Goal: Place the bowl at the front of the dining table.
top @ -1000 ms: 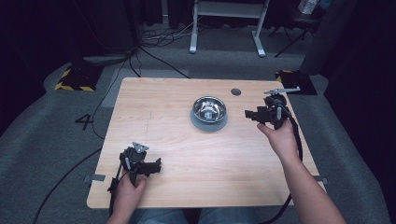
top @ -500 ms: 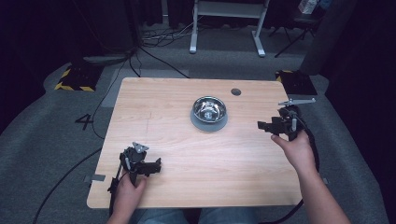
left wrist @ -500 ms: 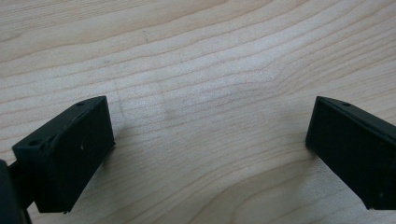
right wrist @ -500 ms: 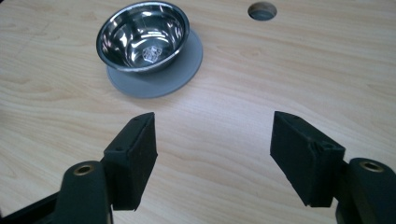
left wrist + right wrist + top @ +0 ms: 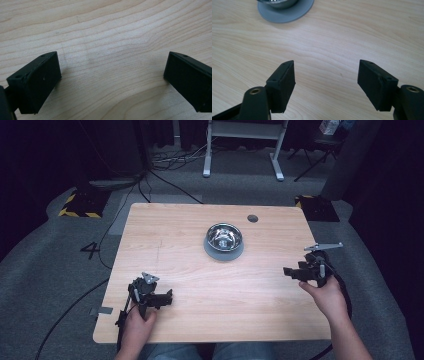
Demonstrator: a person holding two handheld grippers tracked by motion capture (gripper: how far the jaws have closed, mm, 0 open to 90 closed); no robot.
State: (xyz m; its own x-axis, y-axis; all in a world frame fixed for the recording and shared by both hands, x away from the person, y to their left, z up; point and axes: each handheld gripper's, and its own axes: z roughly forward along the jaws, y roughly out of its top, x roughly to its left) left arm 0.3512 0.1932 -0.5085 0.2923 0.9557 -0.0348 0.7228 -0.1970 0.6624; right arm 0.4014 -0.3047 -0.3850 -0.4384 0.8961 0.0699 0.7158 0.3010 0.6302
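Both tongs gape over bare table (image 5: 200,290), bowl (image 5: 224,237) well apart.

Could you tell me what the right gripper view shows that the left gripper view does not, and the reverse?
The right gripper view alone shows part of the metal bowl and its grey base at the top edge, beyond the open right gripper. The left gripper view alone shows the left gripper, jaws spread wide over bare wood with nothing between them. Both share the light wooden table and a pair of open black jaws holding nothing.
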